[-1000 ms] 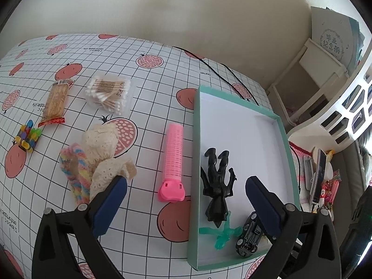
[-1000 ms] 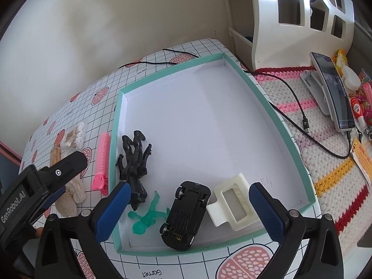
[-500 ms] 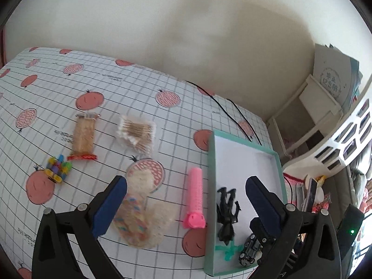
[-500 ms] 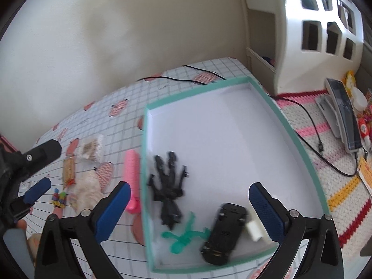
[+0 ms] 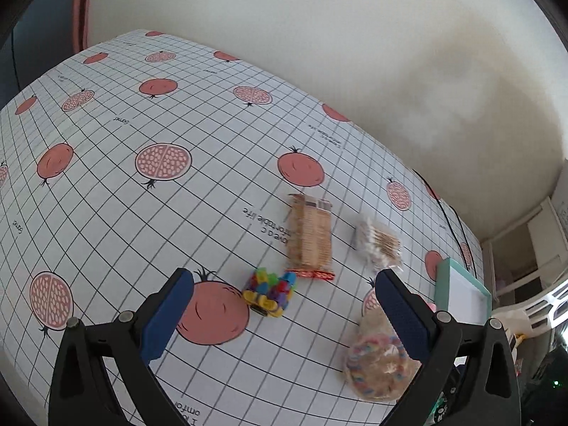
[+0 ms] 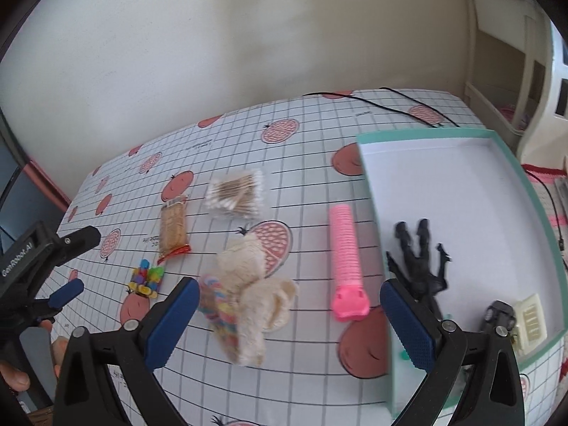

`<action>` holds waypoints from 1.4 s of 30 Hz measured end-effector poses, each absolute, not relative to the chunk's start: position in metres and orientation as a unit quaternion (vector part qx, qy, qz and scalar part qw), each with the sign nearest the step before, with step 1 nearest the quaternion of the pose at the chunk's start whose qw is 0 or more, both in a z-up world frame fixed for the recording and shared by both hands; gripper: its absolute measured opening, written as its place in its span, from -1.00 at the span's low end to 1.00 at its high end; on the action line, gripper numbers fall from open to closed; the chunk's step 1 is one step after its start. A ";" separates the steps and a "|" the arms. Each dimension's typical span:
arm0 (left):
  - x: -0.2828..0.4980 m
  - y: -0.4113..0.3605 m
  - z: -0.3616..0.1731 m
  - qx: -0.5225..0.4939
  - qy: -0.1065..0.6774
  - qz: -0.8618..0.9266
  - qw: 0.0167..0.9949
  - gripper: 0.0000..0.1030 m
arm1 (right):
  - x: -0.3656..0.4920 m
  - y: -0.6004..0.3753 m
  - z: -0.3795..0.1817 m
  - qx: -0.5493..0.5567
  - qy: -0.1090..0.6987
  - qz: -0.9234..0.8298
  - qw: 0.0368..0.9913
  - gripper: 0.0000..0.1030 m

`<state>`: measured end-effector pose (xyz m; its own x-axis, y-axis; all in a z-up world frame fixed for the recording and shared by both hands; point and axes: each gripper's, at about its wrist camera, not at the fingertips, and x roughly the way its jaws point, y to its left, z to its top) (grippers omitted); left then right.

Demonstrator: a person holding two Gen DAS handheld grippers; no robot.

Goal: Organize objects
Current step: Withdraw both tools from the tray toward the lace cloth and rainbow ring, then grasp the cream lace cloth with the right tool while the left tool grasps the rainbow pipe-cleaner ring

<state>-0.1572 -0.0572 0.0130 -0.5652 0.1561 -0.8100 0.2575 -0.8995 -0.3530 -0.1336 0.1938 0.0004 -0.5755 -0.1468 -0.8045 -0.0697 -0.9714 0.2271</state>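
My left gripper (image 5: 284, 316) is open above the tablecloth, with a small multicoloured block toy (image 5: 269, 293) between its fingers' line of sight. Behind the toy lie a cracker packet (image 5: 310, 238) and a bag of cotton swabs (image 5: 378, 245); a lace-and-rainbow scrunchie bundle (image 5: 376, 365) sits at the right finger. My right gripper (image 6: 289, 319) is open over the scrunchie bundle (image 6: 248, 301) and a pink hair roller (image 6: 346, 262). The teal-rimmed box (image 6: 372, 191) holds a black figure (image 6: 419, 259), a black toy car (image 6: 498, 314) and a cream clip (image 6: 530, 317).
A black cable (image 6: 387, 104) runs along the table's far edge by the wall. A white shelf unit (image 6: 532, 53) stands to the right of the table. The left gripper's body (image 6: 32, 259) and a hand (image 6: 14, 378) show at the left of the right wrist view.
Both grippers swung left, away from the box. The left view now centres on the block toy and cracker packet; the right view now covers the scrunchie bundle and roller. Both stay open.
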 end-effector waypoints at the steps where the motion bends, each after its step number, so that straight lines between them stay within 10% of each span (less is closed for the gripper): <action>1: -0.163 -0.062 0.010 0.469 0.229 -0.852 0.034 0.98 | -0.138 0.190 0.000 0.462 -0.120 -0.878 0.023 1.00; 20: -0.174 -0.036 0.025 0.492 0.212 -0.844 0.022 0.97 | -0.149 0.213 0.004 0.496 -0.105 -0.860 0.066 0.92; 42: -0.163 0.024 -0.021 0.593 0.164 -0.786 -0.061 0.31 | -0.151 0.208 -0.028 0.569 -0.136 -0.804 0.102 -0.01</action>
